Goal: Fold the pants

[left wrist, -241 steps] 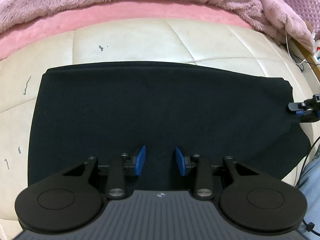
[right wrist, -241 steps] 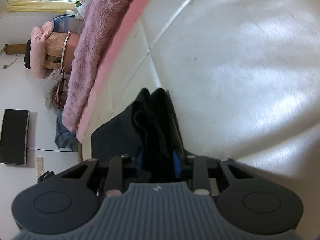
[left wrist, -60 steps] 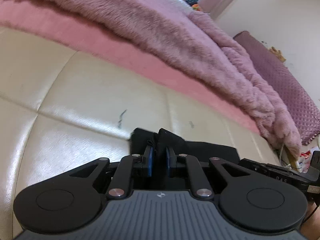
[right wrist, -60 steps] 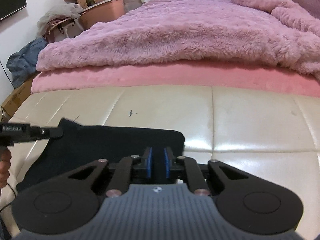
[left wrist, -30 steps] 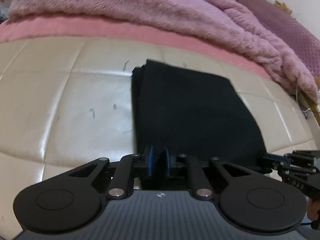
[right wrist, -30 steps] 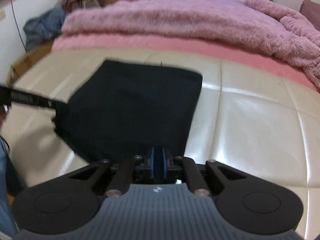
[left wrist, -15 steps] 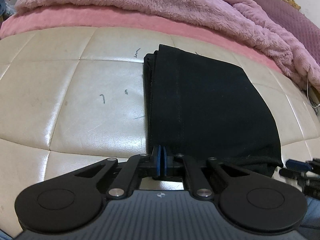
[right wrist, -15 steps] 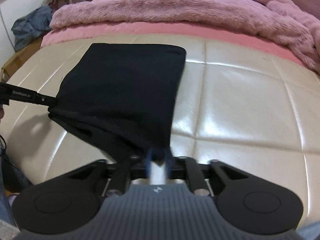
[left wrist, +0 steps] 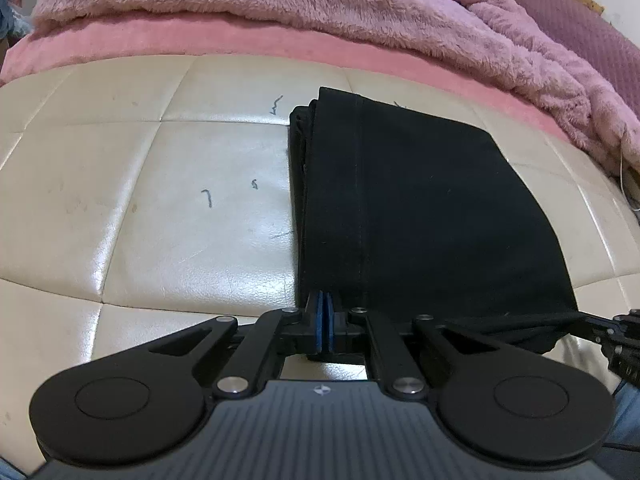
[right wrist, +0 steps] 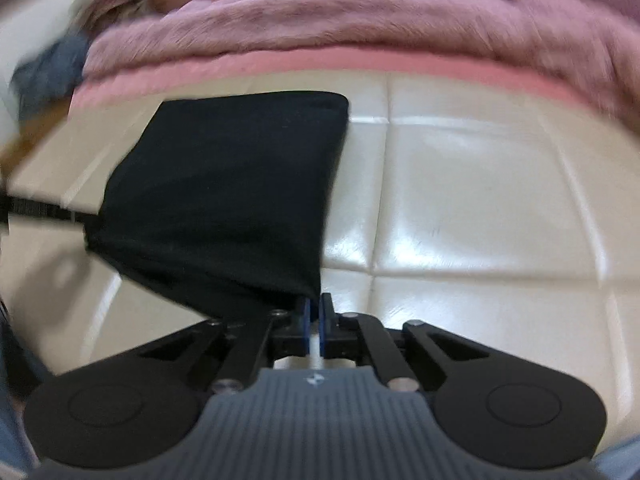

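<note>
The black pants (left wrist: 420,208) lie folded into a rectangle on the cream leather bench (left wrist: 160,200). My left gripper (left wrist: 325,312) is shut at the near left corner of the pants, pads pressed together on the fabric edge. In the right wrist view the pants (right wrist: 232,192) fill the left half. My right gripper (right wrist: 315,312) is at their near right corner, pads almost together with a thin gap and the cloth edge just at the tips. The near edge of the pants hangs lifted between the two grippers. The right gripper's tip also shows in the left wrist view (left wrist: 592,328).
A fluffy pink blanket (left wrist: 280,12) and a pink mattress edge (left wrist: 200,44) lie behind the bench. A purple cushion (left wrist: 580,36) is at the far right. Pen marks (left wrist: 208,198) dot the leather. Blue cloth and a basket stand blurred at the far left (right wrist: 52,68).
Both grippers have pulled back toward the near edge of the bench, stretching the pants' near edge. The right gripper's pads have slipped nearly off the corner. The right view is blurred by motion.
</note>
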A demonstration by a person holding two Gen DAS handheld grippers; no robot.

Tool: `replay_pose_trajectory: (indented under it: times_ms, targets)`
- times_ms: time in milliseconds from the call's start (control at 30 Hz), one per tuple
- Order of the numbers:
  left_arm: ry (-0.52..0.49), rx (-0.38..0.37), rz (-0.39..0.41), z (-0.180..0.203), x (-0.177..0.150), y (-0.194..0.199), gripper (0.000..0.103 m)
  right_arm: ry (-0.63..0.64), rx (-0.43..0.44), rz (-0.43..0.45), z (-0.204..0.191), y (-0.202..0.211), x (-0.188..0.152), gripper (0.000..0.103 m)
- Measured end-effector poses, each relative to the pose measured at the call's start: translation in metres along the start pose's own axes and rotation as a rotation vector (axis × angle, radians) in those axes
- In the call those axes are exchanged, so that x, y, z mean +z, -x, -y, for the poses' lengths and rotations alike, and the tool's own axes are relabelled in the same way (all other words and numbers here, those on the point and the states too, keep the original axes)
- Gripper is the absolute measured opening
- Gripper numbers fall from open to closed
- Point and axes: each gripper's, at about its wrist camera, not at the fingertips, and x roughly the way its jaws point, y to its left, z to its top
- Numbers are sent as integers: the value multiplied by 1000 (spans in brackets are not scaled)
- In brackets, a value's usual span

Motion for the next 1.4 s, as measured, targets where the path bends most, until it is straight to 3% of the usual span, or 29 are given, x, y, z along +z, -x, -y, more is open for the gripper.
replay_pose_trajectory:
  times_ms: [133, 300, 400, 467, 500, 600, 633, 667, 767, 967, 1067, 1400]
  targets:
    - [-4, 5, -1, 0, 0, 1, 7, 179, -56, -44, -17, -5, -7, 0]
    - [5, -2, -3, -2, 1, 1, 7, 117, -93, -71, -2, 5, -7, 0]
    - [30, -18, -5, -6, 2, 1, 7, 7, 11, -34, 11, 21, -4, 1]
    - [41, -29, -6, -9, 3, 3, 7, -62, 76, -12, 12, 25, -2, 22]
    - [39, -32, -9, -10, 4, 5, 8, -65, 81, -2, 9, 25, -1, 27]
    - [65, -45, -6, -18, 7, 15, 29, -42, 67, 18, 2, 24, 7, 35]
    - [85, -60, 10, -23, 9, 18, 35, -58, 76, 26, 5, 24, 11, 44]
    - [107, -79, 32, -29, 12, 20, 44, -91, 93, 36, 9, 23, 15, 52]
    - [165, -117, 62, -42, 22, 17, 57, -185, 166, 60, 25, 16, 30, 61]
    - [382, -256, 67, -67, 40, -15, 72, -358, 255, 79, 54, -11, 61, 61]
    - [451, -278, 49, -73, 43, -34, 72, -471, 325, 45, 67, -35, 67, 61]
    - [457, -354, 71, -74, 53, -63, 72, -624, 469, -22, 86, -96, 75, 55]
